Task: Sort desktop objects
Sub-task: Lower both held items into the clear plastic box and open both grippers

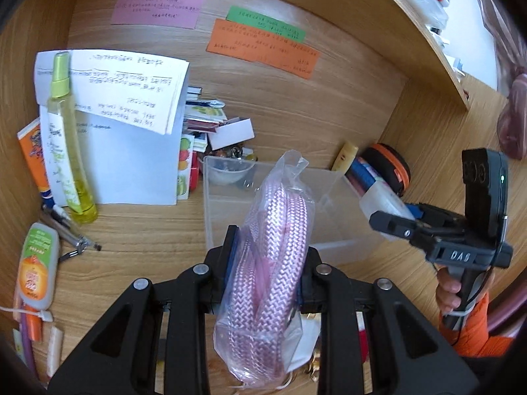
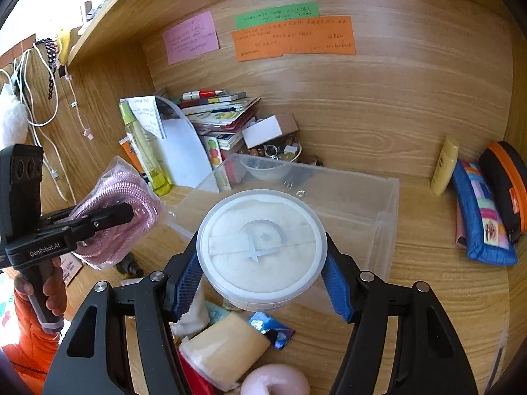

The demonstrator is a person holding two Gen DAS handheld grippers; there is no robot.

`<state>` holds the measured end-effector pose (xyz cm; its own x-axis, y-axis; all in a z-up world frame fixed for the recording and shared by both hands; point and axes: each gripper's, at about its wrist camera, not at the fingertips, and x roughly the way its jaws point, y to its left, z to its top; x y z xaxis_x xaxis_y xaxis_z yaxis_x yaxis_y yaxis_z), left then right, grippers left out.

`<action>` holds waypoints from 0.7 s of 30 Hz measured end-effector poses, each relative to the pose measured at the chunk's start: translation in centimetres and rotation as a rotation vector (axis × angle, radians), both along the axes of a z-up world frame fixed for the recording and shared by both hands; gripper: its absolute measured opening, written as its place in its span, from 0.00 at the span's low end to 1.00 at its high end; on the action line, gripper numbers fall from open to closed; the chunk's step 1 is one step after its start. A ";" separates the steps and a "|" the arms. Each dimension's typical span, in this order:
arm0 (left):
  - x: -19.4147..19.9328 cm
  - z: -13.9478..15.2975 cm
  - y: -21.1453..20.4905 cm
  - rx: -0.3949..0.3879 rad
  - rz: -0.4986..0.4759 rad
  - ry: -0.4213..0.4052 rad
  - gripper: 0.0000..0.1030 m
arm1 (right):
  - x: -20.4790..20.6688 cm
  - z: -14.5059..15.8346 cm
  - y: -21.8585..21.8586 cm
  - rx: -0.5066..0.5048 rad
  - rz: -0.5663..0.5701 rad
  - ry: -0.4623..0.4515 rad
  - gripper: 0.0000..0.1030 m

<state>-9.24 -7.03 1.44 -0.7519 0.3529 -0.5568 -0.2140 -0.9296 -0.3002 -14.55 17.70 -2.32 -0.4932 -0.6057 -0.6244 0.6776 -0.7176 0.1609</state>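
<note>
Left wrist view: left tongs clamped on bagged pink cord, clear bin just ahead; right tongs gripping round tub, nearer bin.

"GenRobot.AI" on left tool ("DAS", right tool)

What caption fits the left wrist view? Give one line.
Left gripper holds a bagged pink cord above a clear bin on a cluttered desk.
</note>
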 end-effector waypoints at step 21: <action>-9.6 -0.9 3.0 0.008 -0.030 -0.060 0.26 | -7.4 -2.7 -1.0 0.108 -0.047 -0.044 0.60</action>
